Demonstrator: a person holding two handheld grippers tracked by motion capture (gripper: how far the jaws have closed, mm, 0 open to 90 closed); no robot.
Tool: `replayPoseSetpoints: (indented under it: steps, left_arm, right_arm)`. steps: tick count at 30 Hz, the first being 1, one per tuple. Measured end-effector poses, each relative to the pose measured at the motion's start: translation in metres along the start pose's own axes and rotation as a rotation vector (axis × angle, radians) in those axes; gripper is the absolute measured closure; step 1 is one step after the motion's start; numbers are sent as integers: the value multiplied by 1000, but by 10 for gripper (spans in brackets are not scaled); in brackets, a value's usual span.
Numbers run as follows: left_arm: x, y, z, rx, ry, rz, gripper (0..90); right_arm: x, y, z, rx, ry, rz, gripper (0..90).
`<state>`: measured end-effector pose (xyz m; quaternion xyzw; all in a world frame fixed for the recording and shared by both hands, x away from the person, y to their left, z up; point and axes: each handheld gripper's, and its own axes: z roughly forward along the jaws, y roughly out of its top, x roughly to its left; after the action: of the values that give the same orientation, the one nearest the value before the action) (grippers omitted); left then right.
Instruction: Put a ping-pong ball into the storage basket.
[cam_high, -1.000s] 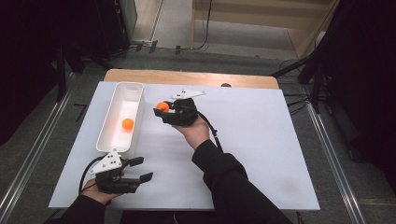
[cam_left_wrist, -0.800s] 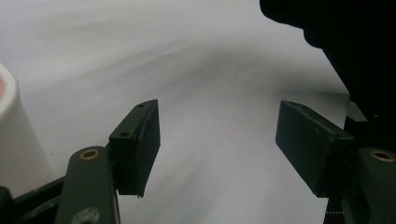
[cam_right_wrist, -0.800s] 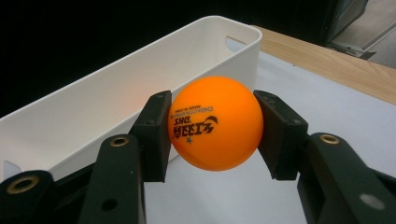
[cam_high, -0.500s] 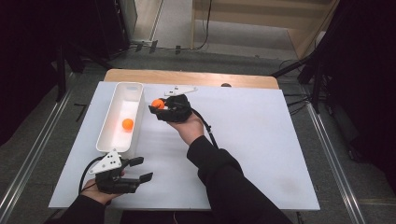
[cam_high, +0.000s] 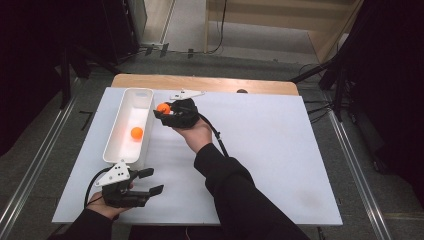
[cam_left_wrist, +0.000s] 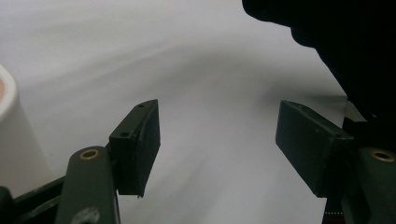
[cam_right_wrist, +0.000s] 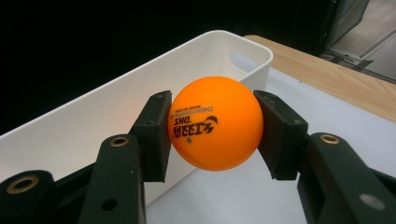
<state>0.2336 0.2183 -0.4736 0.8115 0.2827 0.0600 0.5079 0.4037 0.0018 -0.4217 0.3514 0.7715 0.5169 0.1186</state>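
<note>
Right tongs (cam_right_wrist: 212, 123) pinching an orange ball (cam_right_wrist: 215, 122) just beside the white bin (cam_right_wrist: 93, 121) — a second ball (cam_high: 136, 132) lying inside, left tongs (cam_left_wrist: 217, 140) resting spread, nothing between, on the worktop (cam_high: 280, 150).

Right gripper view: white bin (cam_right_wrist: 93, 126) cut off at left edge; its floor hidden behind near wall. Held orange ball (cam_right_wrist: 215, 122) hides part of far rim. Left gripper view: bin corner (cam_left_wrist: 14, 135) blurred, cut by left edge; dark sleeve (cam_left_wrist: 345, 51) blurred, covers table's far right
</note>
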Motion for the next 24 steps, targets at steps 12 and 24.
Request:
replayPoseSetpoints:
  steps: [12,24]
  left_arm:
    - [0,0,0,0,-3,-3,314]
    - [0,0,0,-5,-6,-5,314]
  right_arm:
    - [5,8,13,-6,1,-1,484]
    - [10,16,27,-9,-10,-5,484]
